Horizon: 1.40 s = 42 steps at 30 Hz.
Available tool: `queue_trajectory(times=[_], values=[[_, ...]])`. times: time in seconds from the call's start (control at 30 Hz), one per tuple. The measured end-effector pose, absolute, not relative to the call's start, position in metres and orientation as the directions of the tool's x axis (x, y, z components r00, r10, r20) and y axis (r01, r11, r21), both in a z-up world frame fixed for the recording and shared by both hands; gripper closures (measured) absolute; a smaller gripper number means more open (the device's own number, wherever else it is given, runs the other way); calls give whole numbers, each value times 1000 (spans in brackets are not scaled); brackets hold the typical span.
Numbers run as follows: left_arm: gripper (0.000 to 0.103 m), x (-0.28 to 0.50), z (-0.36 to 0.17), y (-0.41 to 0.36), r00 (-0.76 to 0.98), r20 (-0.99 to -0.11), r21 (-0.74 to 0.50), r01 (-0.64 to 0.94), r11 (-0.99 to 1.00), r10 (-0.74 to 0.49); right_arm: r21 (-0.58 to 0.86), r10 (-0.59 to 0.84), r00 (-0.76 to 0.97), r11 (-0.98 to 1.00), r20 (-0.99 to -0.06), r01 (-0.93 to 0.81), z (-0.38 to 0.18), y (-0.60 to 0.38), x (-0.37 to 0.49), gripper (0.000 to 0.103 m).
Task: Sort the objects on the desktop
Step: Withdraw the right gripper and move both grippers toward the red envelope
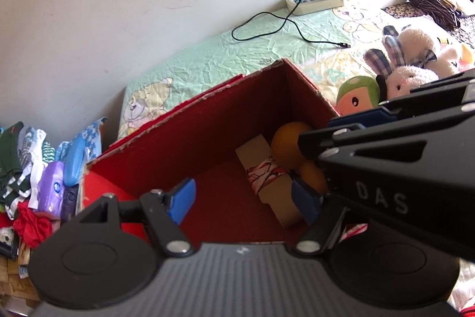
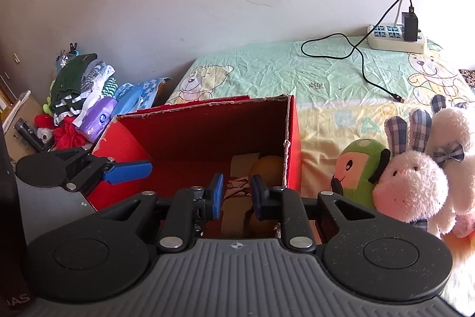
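Left wrist view puts my left gripper point(image 1: 243, 201) over the open red box point(image 1: 207, 121), its blue pads spread wide apart with nothing between them. My right gripper point(image 2: 236, 196) hangs at the box's near edge, jaws parted by a narrow gap and empty as far as I can tell; in the left view its black body crosses over the box's right corner.

Already inside the box, against its right wall, lie a tan cardboard piece point(image 1: 268, 183) wrapped with a red-and-white patterned band, and two orange balls point(image 1: 289, 143) behind it. They look light and loose, the balls smooth and likely to roll.

Just right of the box, on the bear-print sheet point(image 2: 297, 70), sit a green plush toy point(image 2: 357, 168) and a white bunny plush point(image 2: 411, 183), leaning against each other. I judge these are what remains to sort.

My worries: the two grippers are close together above the box and could knock one another. A soft plush may sag out of a shallow pinch, or drag its neighbour along. Clipping the thin cardboard wall could shove the box.
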<state>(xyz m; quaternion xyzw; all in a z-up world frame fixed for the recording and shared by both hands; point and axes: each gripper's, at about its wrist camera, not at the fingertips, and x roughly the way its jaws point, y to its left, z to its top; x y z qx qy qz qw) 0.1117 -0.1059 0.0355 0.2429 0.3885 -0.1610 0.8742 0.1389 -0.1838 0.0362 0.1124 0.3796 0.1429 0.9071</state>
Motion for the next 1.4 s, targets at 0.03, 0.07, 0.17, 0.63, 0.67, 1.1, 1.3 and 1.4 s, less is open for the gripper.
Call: queue_trajectory(times=[0.03,0.07,0.17,0.63,0.67,1.1,1.3,1.4], values=[[27,108,37,-105,648,-756,298,464,834,-90,317,352,671,931,-653,-180,38,-185,136,82],[27,105,39,-105,650,-755,297,458,838,-88,322,360,671,928,-649,-187,39,-186,133,81],[27,95,42,-101,653,-753,286,439,851,-84,339,383,666,919,-640,-202,42,-187,125,81],[25,51,45,-57,622,-781,180,304,935,-52,444,499,600,860,-625,-252,35,-196,89,81],[25,48,45,-52,619,-784,173,291,941,-47,450,506,594,856,-626,-255,33,-196,86,80],[25,1,2,-21,473,-879,49,230,972,-68,507,536,445,840,-718,-195,-19,-192,65,73],[25,-1,-15,-23,429,-900,24,228,973,-78,536,555,388,827,-736,-166,-35,-187,63,73],[25,2,-22,-24,417,-905,15,230,973,-84,557,568,360,818,-740,-146,-44,-186,63,72]])
